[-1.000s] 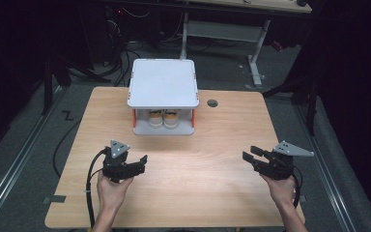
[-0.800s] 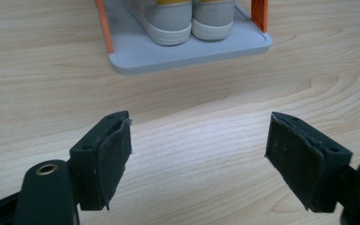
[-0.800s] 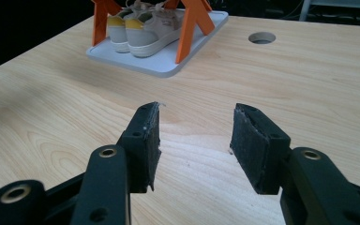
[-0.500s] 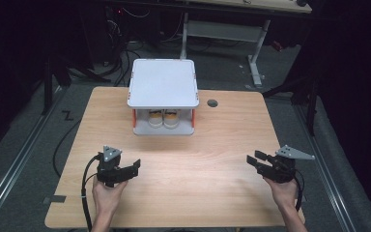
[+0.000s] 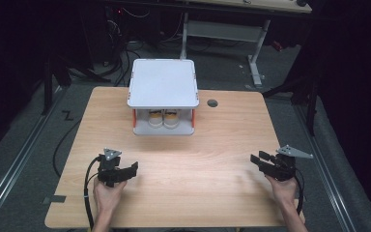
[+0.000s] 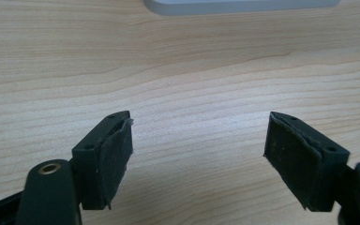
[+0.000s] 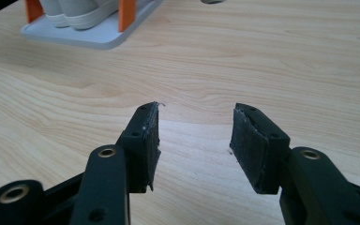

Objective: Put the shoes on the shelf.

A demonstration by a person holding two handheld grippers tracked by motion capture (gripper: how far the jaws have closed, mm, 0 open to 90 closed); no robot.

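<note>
A grey two-level rack [image 5: 163, 82] with orange posts stands at the back middle of the wooden table [image 5: 212, 140]. A pair of white shoes [image 5: 164, 117] sits on its lower shelf. My left gripper [image 5: 134, 169] is low over the front left of the table, jaws apart and nothing between them; the left gripper view has its pads [image 6: 115, 157] over bare wood. My right gripper [image 5: 257, 160] is low at the front right, also open and empty. In the right gripper view the rack's base [image 7: 96, 35] and shoe soles [image 7: 82, 11] lie far ahead to the left.
A round cable hole [image 5: 212, 103] is in the table to the right of the rack. Black cables [image 5: 89, 193] trail from the grippers off the front edge. Dark floor, rails and another desk's legs [image 5: 256, 53] lie beyond the table.
Both hands have sunk toward the table and drawn back toward the front edge. The jaws of both grippers stand as they did.
</note>
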